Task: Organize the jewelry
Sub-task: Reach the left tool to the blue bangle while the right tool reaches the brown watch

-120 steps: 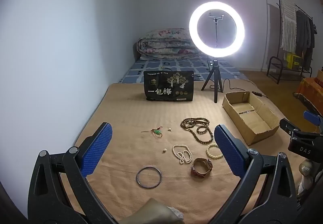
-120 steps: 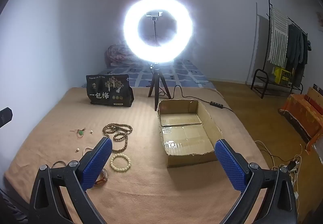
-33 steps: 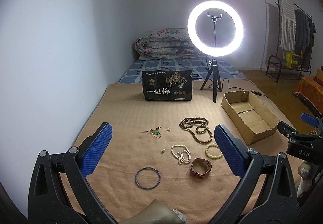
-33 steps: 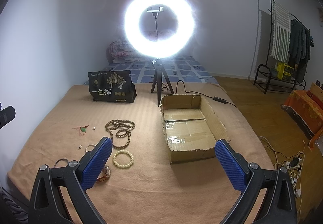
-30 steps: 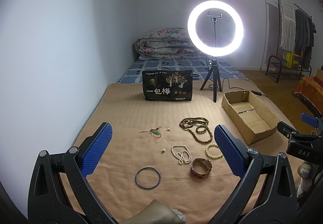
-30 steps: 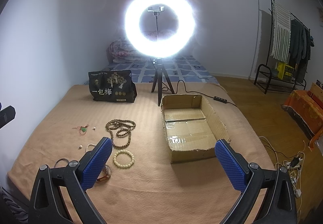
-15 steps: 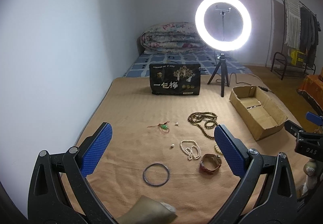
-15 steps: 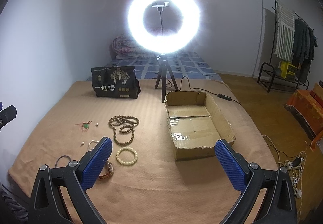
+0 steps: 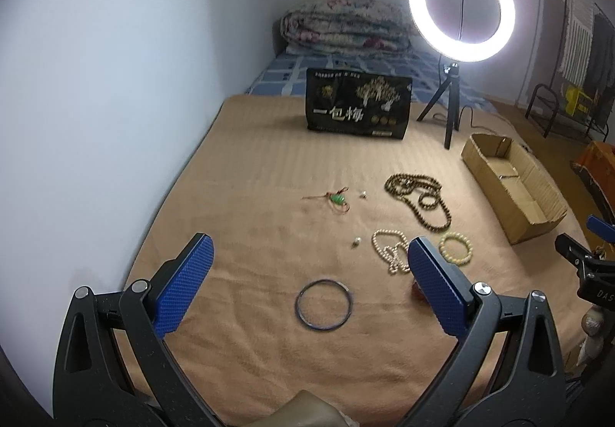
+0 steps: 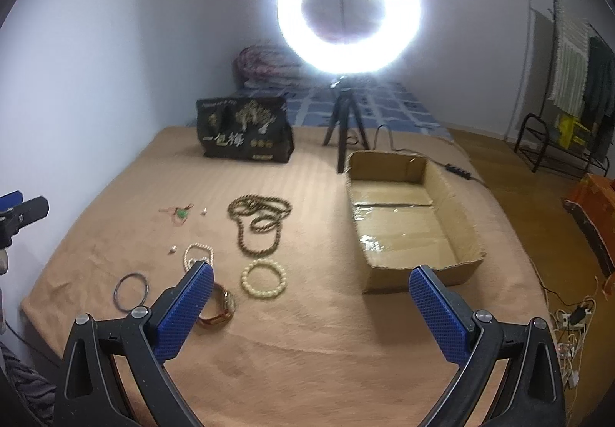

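Note:
Jewelry lies scattered on a tan blanket (image 9: 250,165). A thin metal bangle (image 9: 323,305) sits between the fingers of my open left gripper (image 9: 307,271). Behind it lie a white pearl strand (image 9: 389,249), a cream bead bracelet (image 9: 455,248), a long brown bead necklace (image 9: 419,196) and a green pendant on red cord (image 9: 335,199). My right gripper (image 10: 307,300) is open and empty above the blanket, with the cream bead bracelet (image 10: 264,279) ahead and a brown watch (image 10: 220,307) beside its left finger. An open cardboard box (image 10: 407,223) stands at the right.
A lit ring light on a tripod (image 10: 348,7) and a black printed bag (image 10: 244,129) stand at the back. Two small loose beads (image 9: 356,242) lie on the blanket. A wall runs along the left. A clothes rack (image 10: 569,88) and cables (image 10: 569,323) are on the floor to the right.
Both grippers have moved forward and lower toward the jewelry, which now looks larger. The left gripper has shifted so the bangle lies between its fingers. Both stay open.

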Available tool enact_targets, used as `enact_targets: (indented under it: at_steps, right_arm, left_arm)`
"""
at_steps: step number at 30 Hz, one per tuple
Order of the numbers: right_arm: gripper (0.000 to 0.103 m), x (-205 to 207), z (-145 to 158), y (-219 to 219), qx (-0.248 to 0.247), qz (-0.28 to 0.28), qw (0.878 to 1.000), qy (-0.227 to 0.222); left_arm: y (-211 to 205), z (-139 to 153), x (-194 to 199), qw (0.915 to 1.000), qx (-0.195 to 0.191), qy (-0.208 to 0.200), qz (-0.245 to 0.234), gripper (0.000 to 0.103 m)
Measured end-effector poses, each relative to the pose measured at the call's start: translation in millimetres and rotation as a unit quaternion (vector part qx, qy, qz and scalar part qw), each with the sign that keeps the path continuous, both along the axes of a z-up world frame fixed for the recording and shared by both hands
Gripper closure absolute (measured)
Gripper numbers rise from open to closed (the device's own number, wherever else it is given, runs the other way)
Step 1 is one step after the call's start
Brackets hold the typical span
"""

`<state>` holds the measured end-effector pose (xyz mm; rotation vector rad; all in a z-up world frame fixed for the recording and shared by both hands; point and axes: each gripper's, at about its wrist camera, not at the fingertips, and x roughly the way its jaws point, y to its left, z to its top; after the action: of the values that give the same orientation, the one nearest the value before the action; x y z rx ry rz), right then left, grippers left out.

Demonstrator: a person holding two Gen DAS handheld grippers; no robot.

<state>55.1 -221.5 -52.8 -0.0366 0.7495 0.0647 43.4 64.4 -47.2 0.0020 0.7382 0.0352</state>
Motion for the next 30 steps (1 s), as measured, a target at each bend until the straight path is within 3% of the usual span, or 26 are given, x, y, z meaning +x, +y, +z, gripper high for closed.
enact_targets:
  at_steps: [5,9,18,25,30]
  right_arm:
    - [0.000,15.2,-17.9,14.2,-0.004,0.035,0.999,0.036]
    - [0.000,26.3,-35.8,22.9,-0.008,0.054,0.997,0.063]
    - [0.002,44.2,-71.2,38.7,0.002,0.097,0.988,0.119]
    - [0.003,53.5,-90.7,57.7,0.001,0.127,0.981,0.146]
    - [0.014,64.5,-108.2,65.0,0.013,0.128,0.974,0.186]
  left_arm:
    - [5.0,-13.8,11.5,0.9997,-0.001,0.024,-0.008,0.001]
    - [7.4,-34.2,24.4,0.9980,-0.004,0.060,-0.019,0.010]
    - [-2.1,-86.1,24.0,0.9895,-0.011,0.132,-0.059,0.010]
    - [-6.9,-124.8,29.7,0.9827,-0.024,0.177,-0.050,0.010]
    - [-2.8,-142.4,38.2,0.9820,-0.026,0.185,-0.029,0.010]
